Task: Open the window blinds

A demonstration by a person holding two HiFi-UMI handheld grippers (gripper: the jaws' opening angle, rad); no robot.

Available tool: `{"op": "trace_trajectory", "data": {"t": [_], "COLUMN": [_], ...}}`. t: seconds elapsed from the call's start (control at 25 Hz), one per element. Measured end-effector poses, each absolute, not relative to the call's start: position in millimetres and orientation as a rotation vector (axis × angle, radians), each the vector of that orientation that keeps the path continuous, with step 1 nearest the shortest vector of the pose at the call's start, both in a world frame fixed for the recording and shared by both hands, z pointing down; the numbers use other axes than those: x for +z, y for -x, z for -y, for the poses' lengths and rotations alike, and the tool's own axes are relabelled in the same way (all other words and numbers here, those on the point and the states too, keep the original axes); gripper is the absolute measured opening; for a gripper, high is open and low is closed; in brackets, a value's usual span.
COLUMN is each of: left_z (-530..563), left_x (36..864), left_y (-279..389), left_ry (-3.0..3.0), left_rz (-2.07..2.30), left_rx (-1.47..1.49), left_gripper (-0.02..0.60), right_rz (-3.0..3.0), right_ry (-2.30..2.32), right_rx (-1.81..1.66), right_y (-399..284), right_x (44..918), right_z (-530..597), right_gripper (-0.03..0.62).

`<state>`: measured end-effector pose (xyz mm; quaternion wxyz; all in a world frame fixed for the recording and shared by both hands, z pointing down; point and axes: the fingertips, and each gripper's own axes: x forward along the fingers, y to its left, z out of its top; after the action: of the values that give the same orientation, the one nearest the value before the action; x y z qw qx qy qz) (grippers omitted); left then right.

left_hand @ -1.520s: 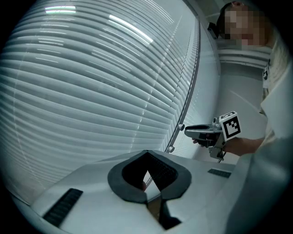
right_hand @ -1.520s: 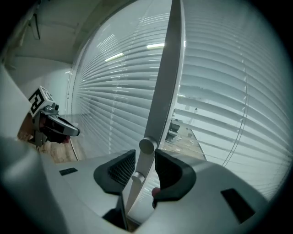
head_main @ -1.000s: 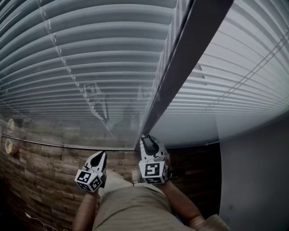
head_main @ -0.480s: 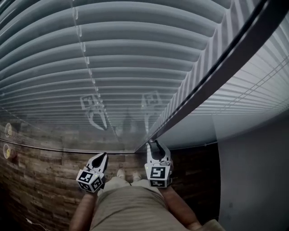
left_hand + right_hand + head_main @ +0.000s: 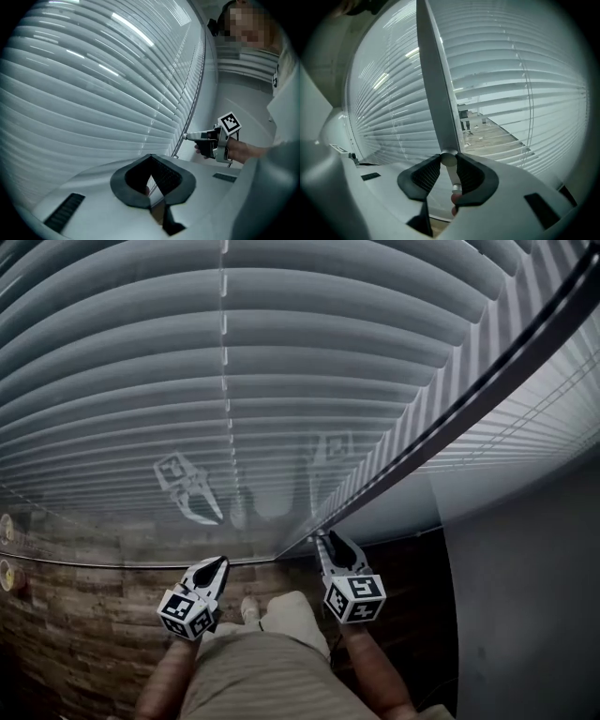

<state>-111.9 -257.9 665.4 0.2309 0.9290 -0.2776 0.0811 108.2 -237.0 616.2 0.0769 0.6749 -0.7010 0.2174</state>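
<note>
White slatted window blinds (image 5: pixel 281 362) fill the upper head view. A thin grey tilt wand (image 5: pixel 196 101) hangs down along their right edge. My right gripper (image 5: pixel 328 540) points up at its lower end. In the right gripper view the wand (image 5: pixel 433 84) ends in a round tip between the pads of the right gripper (image 5: pixel 449 161). Those jaws have just been closing and now press on that tip from both sides. My left gripper (image 5: pixel 214 565) hangs to the left below the blinds, apart from them. In its own view the left gripper (image 5: pixel 151 158) is shut on nothing.
A dark window post (image 5: pixel 469 399) runs diagonally between these blinds and a second set (image 5: pixel 534 418) on the right. A grey wall (image 5: pixel 525 606) stands at the right. Below lie wood planks (image 5: pixel 84 624) and the person's legs (image 5: pixel 262 671). Faint reflections of both grippers show in the pane.
The head view has swung, so the blinds' cord now hangs near mid-frame. My right gripper has rolled and shifted a little to the right. The left gripper has barely moved in the picture.
</note>
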Motion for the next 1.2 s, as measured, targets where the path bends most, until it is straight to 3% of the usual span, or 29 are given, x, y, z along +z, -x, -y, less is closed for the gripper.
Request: {"op": "trace_trajectory", "data": {"t": [0.24, 0.88, 1.04, 1.2], "left_z": [255.5, 252.1, 251.2, 243.2], "left_x": [658.0, 671.3, 674.2, 668.3], "left_y": [100.6, 111.8, 107.9, 105.2], "left_ry": [-2.6, -2.551, -2.561, -2.553], "left_rz": [0.68, 0.675, 0.675, 0.692], "left_rx": [0.244, 0.25, 0.255, 0.257], "left_gripper": [0.006, 0.007, 0.007, 0.008], "right_rz": [2.105, 2.285, 2.273, 2.106], "right_ry": [-2.089, -2.113, -2.106, -2.106], "right_rx": [0.754, 1.442, 1.226, 0.604], "right_y": [-110.2, -115.1, -117.9, -124.8], "right_x": [616.9, 624.3, 626.1, 611.4], "right_z": [237.8, 235.5, 236.8, 225.9], "right_gripper": [0.115, 0.115, 0.115, 0.147]}}
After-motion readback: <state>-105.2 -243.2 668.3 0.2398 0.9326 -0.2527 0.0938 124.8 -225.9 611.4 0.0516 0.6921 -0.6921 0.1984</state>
